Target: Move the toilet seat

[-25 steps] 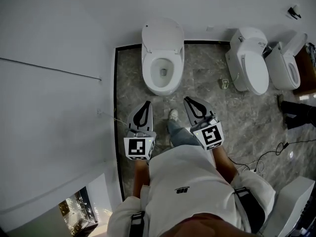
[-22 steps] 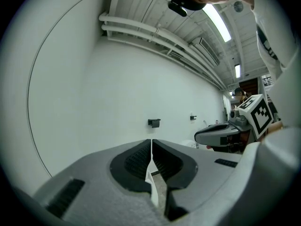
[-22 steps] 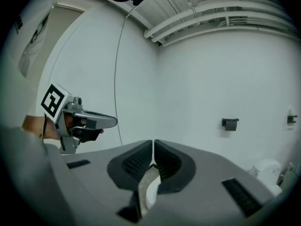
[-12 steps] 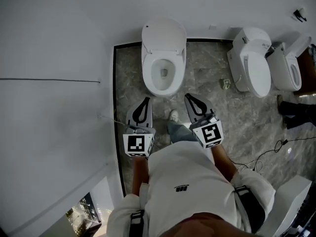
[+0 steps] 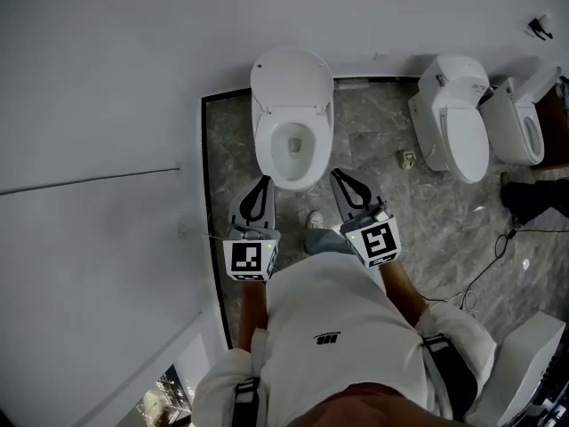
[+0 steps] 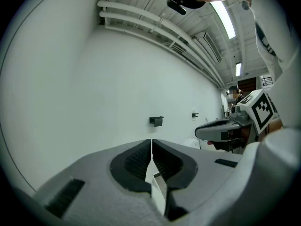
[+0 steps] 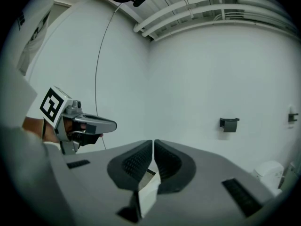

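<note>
A white toilet (image 5: 292, 145) stands against the far wall with its seat and lid (image 5: 292, 76) raised, the bowl open. My left gripper (image 5: 263, 183) hangs just short of the bowl's near left rim, shut and empty. My right gripper (image 5: 339, 177) is level with it off the bowl's near right rim, also shut with nothing in it. In the left gripper view the closed jaws (image 6: 151, 142) point at the bare white wall, and in the right gripper view the closed jaws (image 7: 153, 143) do the same.
Two more white toilets (image 5: 458, 123) stand to the right, the nearer one with its lid down. A black cable (image 5: 484, 267) trails over the marbled floor (image 5: 427, 212) at right. A white wall (image 5: 98, 149) borders the left. A black holder (image 7: 229, 124) is mounted on the far wall.
The view has crept forward: the toilet now sits closer to both grippers' tips. Both grippers stay shut, side by side.
</note>
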`<action>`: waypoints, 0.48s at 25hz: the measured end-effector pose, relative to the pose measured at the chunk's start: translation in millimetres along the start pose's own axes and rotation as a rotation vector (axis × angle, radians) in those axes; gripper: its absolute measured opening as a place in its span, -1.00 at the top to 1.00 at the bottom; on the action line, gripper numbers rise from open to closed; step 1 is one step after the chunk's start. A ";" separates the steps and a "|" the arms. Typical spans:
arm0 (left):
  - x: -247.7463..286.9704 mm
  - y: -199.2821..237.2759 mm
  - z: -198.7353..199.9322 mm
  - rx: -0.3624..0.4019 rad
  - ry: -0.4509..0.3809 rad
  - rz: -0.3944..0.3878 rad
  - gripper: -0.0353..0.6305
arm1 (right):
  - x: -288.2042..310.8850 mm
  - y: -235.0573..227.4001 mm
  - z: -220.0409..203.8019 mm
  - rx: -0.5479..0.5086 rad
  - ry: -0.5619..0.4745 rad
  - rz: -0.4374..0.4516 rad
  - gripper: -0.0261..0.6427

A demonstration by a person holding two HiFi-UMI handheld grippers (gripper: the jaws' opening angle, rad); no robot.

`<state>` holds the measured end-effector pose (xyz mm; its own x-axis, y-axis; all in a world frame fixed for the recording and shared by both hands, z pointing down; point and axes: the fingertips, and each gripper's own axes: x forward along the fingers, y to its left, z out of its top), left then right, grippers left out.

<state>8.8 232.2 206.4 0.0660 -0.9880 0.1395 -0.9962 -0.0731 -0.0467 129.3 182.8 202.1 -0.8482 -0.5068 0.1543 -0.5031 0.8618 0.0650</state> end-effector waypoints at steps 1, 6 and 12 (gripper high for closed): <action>6.6 1.7 1.0 0.004 0.001 -0.005 0.79 | 3.9 -4.2 -0.5 0.005 0.002 -0.003 0.82; 37.1 10.7 4.6 0.017 0.012 -0.023 0.79 | 23.9 -24.9 -2.8 0.020 0.019 -0.012 0.82; 64.7 27.3 -2.6 0.009 0.028 -0.035 0.79 | 48.6 -42.3 -16.0 0.035 0.050 -0.039 0.82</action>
<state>-14.3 166.7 216.7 0.0988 -0.9807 0.1687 -0.9928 -0.1086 -0.0498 112.1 122.0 222.6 -0.8189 -0.5375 0.2013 -0.5419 0.8396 0.0374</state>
